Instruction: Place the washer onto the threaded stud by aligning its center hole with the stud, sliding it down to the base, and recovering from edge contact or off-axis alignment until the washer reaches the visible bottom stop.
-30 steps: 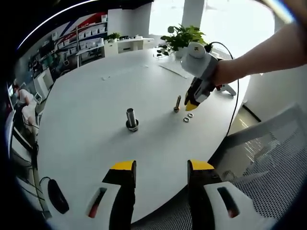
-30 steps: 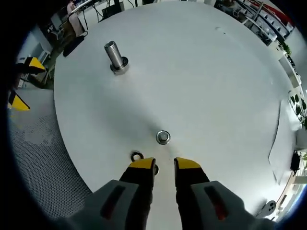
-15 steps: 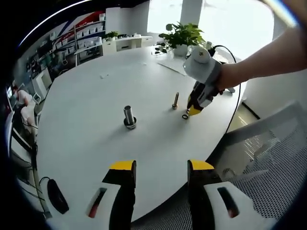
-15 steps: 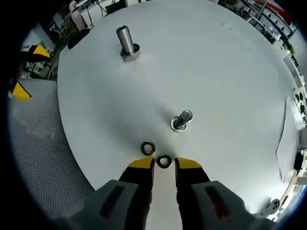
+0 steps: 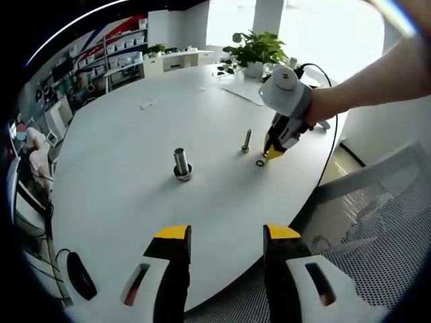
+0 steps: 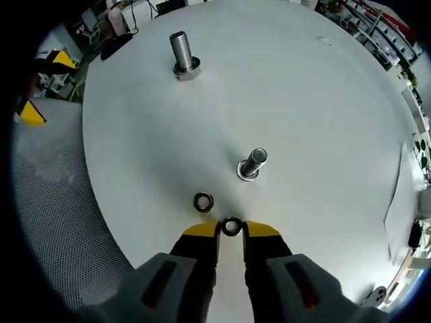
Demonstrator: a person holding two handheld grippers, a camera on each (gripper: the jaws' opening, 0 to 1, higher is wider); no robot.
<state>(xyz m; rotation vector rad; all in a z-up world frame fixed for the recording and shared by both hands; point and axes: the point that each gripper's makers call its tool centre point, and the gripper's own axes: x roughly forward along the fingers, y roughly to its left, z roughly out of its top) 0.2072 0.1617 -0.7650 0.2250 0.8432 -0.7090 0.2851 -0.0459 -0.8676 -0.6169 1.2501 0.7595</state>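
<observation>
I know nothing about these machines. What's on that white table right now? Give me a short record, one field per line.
surface: round white table
large stud: thick threaded stud, upright on its base
small stud: thinner stud, upright, nearer the right gripper
washer at tips: washer between the right gripper tips; whether it is gripped, I cannot tell
loose washer: second washer flat on the table, beside the first
left gripper: left gripper open, held back at the table edge
background: potted plant
</observation>
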